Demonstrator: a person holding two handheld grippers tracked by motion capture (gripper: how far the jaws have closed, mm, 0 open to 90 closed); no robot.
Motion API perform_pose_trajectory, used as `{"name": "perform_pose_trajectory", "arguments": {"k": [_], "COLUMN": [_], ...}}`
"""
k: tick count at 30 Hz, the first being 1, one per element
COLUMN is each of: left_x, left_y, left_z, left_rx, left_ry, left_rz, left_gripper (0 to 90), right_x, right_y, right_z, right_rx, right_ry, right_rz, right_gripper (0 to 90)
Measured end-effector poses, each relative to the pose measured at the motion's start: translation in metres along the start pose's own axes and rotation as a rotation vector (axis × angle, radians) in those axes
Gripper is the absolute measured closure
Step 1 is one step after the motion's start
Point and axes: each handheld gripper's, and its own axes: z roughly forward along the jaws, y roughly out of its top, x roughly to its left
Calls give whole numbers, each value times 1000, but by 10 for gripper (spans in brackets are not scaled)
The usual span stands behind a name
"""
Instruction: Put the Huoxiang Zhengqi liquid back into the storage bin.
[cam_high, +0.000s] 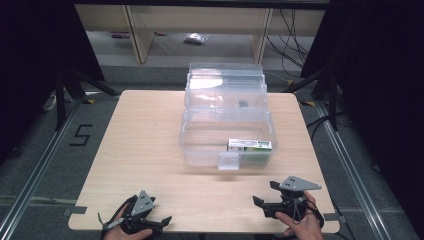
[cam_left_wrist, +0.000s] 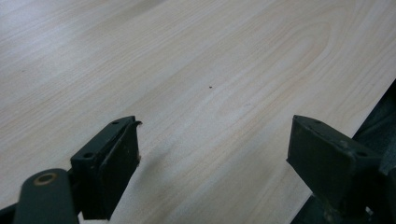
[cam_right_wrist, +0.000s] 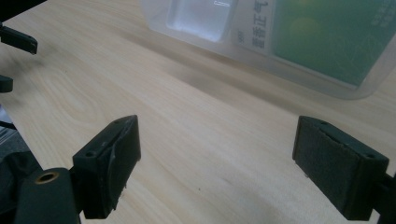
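A clear plastic storage box (cam_high: 200, 131) stands open at the middle of the wooden table (cam_high: 145, 150), its lid tipped up behind it. A green and white carton (cam_high: 250, 146) lies inside at the front right, and it fills the top right of the right gripper view as the carton (cam_right_wrist: 327, 37), seen through the box's wall (cam_right_wrist: 154, 14). The box's front latch (cam_high: 228, 161) faces me. My left gripper (cam_high: 162, 221) rests at the table's front left edge, open over bare wood (cam_left_wrist: 215, 140). My right gripper (cam_high: 264, 194) sits at the front right, open and empty (cam_right_wrist: 217, 140), a short way from the box.
Light wooden shelving (cam_high: 140, 35) and cables stand on the floor beyond the table. Black stands (cam_high: 65, 85) flank the table on both sides. A taped number 5 (cam_high: 80, 135) marks the floor to the left. Bare table lies left of the box.
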Motion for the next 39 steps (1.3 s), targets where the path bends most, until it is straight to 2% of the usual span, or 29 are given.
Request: {"name": "perform_pose_trajectory", "arguments": {"k": [4, 5, 7, 8, 9, 10, 11, 13, 14, 15, 18, 19, 20, 21, 24, 26, 27, 28, 30, 31, 34, 35, 36, 37, 39], "left_x": [0, 0, 0, 0, -1, -1, 0, -2, 0, -1, -2, -2, -2, -1, -1, -2, -2, -1, -2, -1, -2, -2, -2, -1, -2], "left_y": [0, 0, 1, 1, 0, 1, 1, 1, 1, 1, 1, 1, 1, 1, 1, 1, 1, 1, 1, 1, 2, 2, 2, 2, 2], "left_z": [0, -1, 0, -1, 0, 0, 0, 0, -1, -1, -1, -1, -1, -2, -3, -2, -2, -2, -2, -3, -3, -3, -3, -3, -2], "left_rx": [-3, 2, 4, 10, 5, 6, 11, 2, 18, 12, 9, 17, 19, 19, 21, 15, 14, 22, 21, 22, 20, 19, 19, 24, 21], "left_ry": [9, 10, 11, 6, 12, 12, 14, 9, 17, 19, 22, 23, 24, 27, 29, 26, 22, 32, 33, 36, 34, 29, 29, 37, 26], "left_rz": [-3, 7, 10, 12, 5, 8, 17, 10, 30, 24, 20, 17, 23, 35, 43, 36, 36, 42, 29, 46, 40, 39, 39, 45, 32], "left_gripper": [160, 161, 161, 160, 160, 160, 160, 160, 161, 160, 160, 161, 160, 161, 161, 160, 160, 161, 161, 161, 160, 161, 161, 161, 161], "right_x": [1, 2, 1, 3, 0, 1, 1, 2, 7, 7, 8, 11, 14, 13, 16, 18, 17, 20, 19, 19, 19, 20, 21, 21, 19], "right_y": [-6, -7, -10, -11, -12, -14, -14, -16, -17, -17, -19, -20, -21, -22, -26, -26, -28, -29, -30, -31, -32, -32, -33, -33, -34], "right_z": [-4, -4, -4, -6, -6, -6, -6, -4, -5, -6, -5, -7, -8, -7, -8, -10, -9, -10, -10, -11, -13, -13, -13, -12, -11], "right_rx": [10, 0, -4, 20, 1, 14, 15, 15, 25, 32, 29, 40, 57, 49, 65, 78, 72, 88, 83, 94, 100, 101, 107, 98, 101], "right_ry": [-5, -2, -5, 1, -14, 1, -11, -14, -20, -17, -9, -29, -19, -18, -32, -48, -35, -43, -46, -50, -69, -62, -57, -58, -52], "right_rz": [34, 41, 28, 49, 4, 24, 4, -3, 36, 10, -13, -20, 2, -12, -10, 3, -16, 9, 1, -16, -30, -25, 0, -1, -11], "right_gripper": [163, 163, 162, 161, 161, 161, 161, 161, 161, 161, 161, 161, 161, 161, 161, 161, 161, 161, 161, 161, 161, 161, 161, 161, 161]}}
